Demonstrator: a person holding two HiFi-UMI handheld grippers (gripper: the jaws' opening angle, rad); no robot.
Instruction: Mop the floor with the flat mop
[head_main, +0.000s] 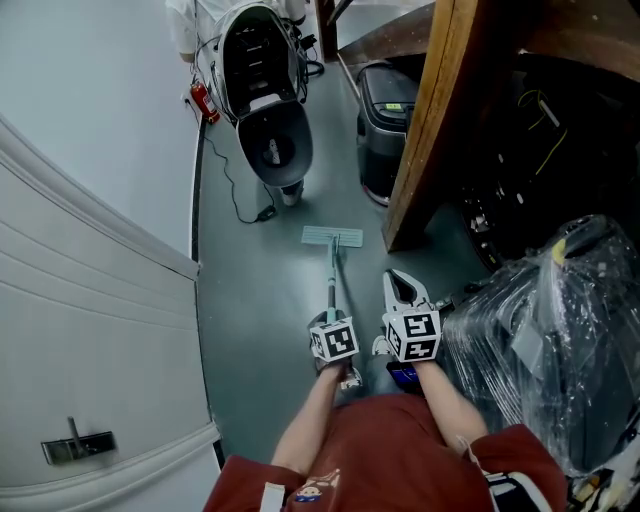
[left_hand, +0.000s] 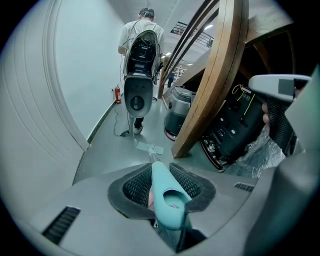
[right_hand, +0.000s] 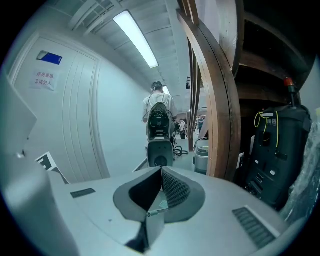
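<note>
The flat mop's pale teal head (head_main: 332, 237) lies flat on the grey-green floor (head_main: 260, 300), ahead of me. Its thin pole (head_main: 332, 275) runs back to my left gripper (head_main: 331, 320), which is shut on the teal grip. In the left gripper view the teal handle end (left_hand: 167, 200) sits clamped between the ribbed pads (left_hand: 136, 186), and the mop head (left_hand: 150, 148) shows beyond. My right gripper (head_main: 401, 288) hovers just right of the pole, apart from it. In the right gripper view this gripper (right_hand: 161, 172) has its jaws meeting at the tips with nothing between them.
A person with a black-and-white machine (head_main: 262, 90) stands ahead in the corridor, a cable (head_main: 235, 190) trailing on the floor. A black bin (head_main: 385, 120) and a slanted wooden beam (head_main: 430, 130) stand to the right. Plastic-wrapped equipment (head_main: 560, 340) is near right, white panelling (head_main: 90, 300) left.
</note>
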